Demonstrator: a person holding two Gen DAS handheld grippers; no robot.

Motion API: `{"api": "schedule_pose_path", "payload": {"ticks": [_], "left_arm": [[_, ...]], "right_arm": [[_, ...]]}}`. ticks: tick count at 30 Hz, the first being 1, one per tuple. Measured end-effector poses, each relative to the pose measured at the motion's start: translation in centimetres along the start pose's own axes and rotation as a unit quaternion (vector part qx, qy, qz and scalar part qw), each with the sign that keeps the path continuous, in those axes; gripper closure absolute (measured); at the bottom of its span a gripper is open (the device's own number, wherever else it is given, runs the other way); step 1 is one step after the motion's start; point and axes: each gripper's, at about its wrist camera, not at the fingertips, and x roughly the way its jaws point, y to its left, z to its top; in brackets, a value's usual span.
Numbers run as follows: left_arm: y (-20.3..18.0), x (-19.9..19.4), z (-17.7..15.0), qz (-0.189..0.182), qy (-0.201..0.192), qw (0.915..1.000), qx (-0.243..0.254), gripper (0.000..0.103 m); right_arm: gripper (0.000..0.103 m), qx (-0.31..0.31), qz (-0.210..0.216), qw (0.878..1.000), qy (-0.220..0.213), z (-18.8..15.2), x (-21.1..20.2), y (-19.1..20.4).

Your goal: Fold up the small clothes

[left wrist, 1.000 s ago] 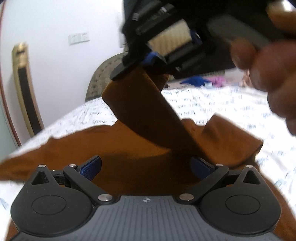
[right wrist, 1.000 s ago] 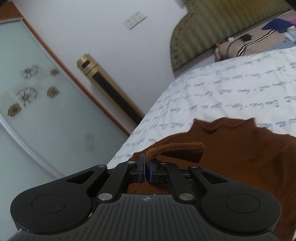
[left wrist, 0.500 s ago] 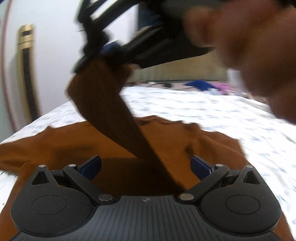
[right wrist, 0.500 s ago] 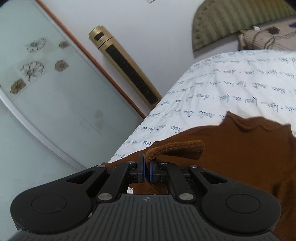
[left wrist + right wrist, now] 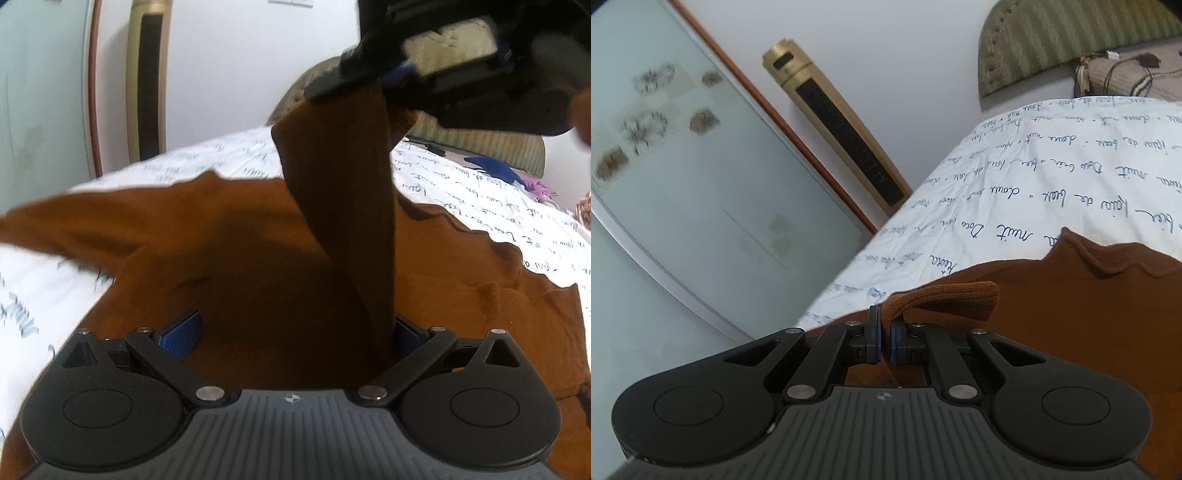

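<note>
A small brown sweater (image 5: 229, 266) lies spread on the bed, one sleeve stretched out to the left (image 5: 55, 225). My right gripper (image 5: 884, 341) is shut on the cuff of the other brown sleeve (image 5: 945, 295). In the left wrist view that sleeve (image 5: 343, 206) hangs taut from the right gripper (image 5: 391, 74), lifted above the sweater's body. My left gripper (image 5: 295, 332) is open and low over the sweater, its blue pads (image 5: 181, 332) wide apart. The lifted sleeve runs down beside its right pad, which is mostly hidden.
The bed has a white sheet with script print (image 5: 1052, 192). A gold tower fan (image 5: 842, 133) and a frosted glass door (image 5: 665, 184) stand at the left wall. A green headboard (image 5: 1071, 40), a pillow (image 5: 1134, 74) and bits of blue and purple cloth (image 5: 502, 173) are at the far end.
My right gripper has carried the lifted sleeve back to the right over the sweater's body. The left gripper stays open and low, its view shifted a little left.
</note>
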Motion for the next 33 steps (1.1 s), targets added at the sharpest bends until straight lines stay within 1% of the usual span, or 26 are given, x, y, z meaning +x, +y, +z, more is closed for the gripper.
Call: {"api": "schedule_pose_path", "payload": {"ticks": [3,5,7,8,9,11,13,14,15,17,19,21,23,25,27,29,30,32,33], "left_arm": [[0.5,-0.4,-0.5,0.01,0.003,0.9999,0.007,0.0],[1.1,-0.8,-0.8,0.004,0.002,1.0,0.004,0.0],[2.0,-1.4,-1.1,0.004,-0.005,0.9999,-0.011,0.0],[2.3,-1.6,-1.3,0.011,-0.003,0.9999,-0.012,0.0],[2.6,-1.5,-1.5,0.017,0.0,0.9998,-0.01,0.0],[3.1,-1.6,-1.8,0.018,0.004,0.9998,-0.009,0.0],[3.6,-2.2,-2.0,0.017,-0.005,0.9998,-0.012,0.0],[4.0,-2.6,-2.1,0.017,-0.007,0.9997,-0.017,0.0],[4.5,-2.8,-2.3,0.018,-0.007,0.9996,-0.021,0.0],[4.7,-3.1,-2.4,0.018,-0.007,0.9995,-0.026,0.0],[4.9,-3.2,-2.4,0.017,-0.008,0.9994,-0.03,0.0],[5.1,-3.3,-2.3,0.015,-0.008,0.9994,-0.031,0.0],[4.9,-3.3,-2.2,0.015,-0.005,0.9995,-0.029,0.0],[5.1,-2.8,-1.6,0.016,0.001,0.9996,-0.023,0.0],[5.0,-2.5,-1.1,0.011,0.004,0.9998,-0.019,0.0],[5.0,-2.5,-0.4,0.003,0.005,0.9999,-0.015,0.0],[5.0,-2.6,-0.1,-0.003,0.005,0.9999,-0.012,0.0],[4.3,-3.0,0.6,-0.011,-0.003,0.9999,0.001,0.0],[3.6,-3.1,1.0,-0.013,-0.008,0.9998,0.011,0.0]], "right_arm": [[0.093,-0.034,-0.032,0.999,0.015,-0.9,2.6,0.9],[0.093,-0.048,-0.043,0.998,0.02,-1.7,4.0,1.2],[0.093,-0.06,-0.049,0.997,0.024,-2.4,5.2,1.5],[0.092,-0.068,-0.051,0.996,0.023,-2.8,5.7,1.7],[0.089,-0.07,-0.051,0.996,0.027,-3.1,6.2,1.9],[0.088,-0.075,-0.046,0.996,0.032,-3.7,6.8,2.1],[0.078,-0.08,-0.039,0.995,0.044,-3.9,7.2,2.3],[0.065,-0.078,-0.038,0.995,0.045,-3.9,7.3,2.2],[0.055,-0.073,-0.036,0.995,0.051,-3.9,7.3,2.1],[0.053,-0.073,-0.029,0.995,0.056,-3.9,7.0,2.2],[0.053,-0.076,-0.03,0.995,0.049,-4.1,6.3,2.4],[0.053,-0.064,-0.027,0.997,0.038,-4.4,5.1,2.0],[0.053,-0.034,-0.013,0.999,0.027,-4.9,3.5,0.9],[0.053,-0.001,-0.024,1.0,0.006,-5.7,1.3,-0.4],[0.052,0.036,-0.03,0.998,-0.029,-7.3,-1.8,-2.4],[0.052,0.068,-0.052,0.994,-0.066,-9.5,-5.4,-4.5],[0.052,0.079,-0.072,0.99,-0.086,-10.9,-7.4,-5.6],[0.052,0.114,-0.119,0.978,-0.125,-13.2,-10.7,-7.9],[0.052,0.14,-0.136,0.97,-0.147,-14.1,-12.2,-9.2]]}}
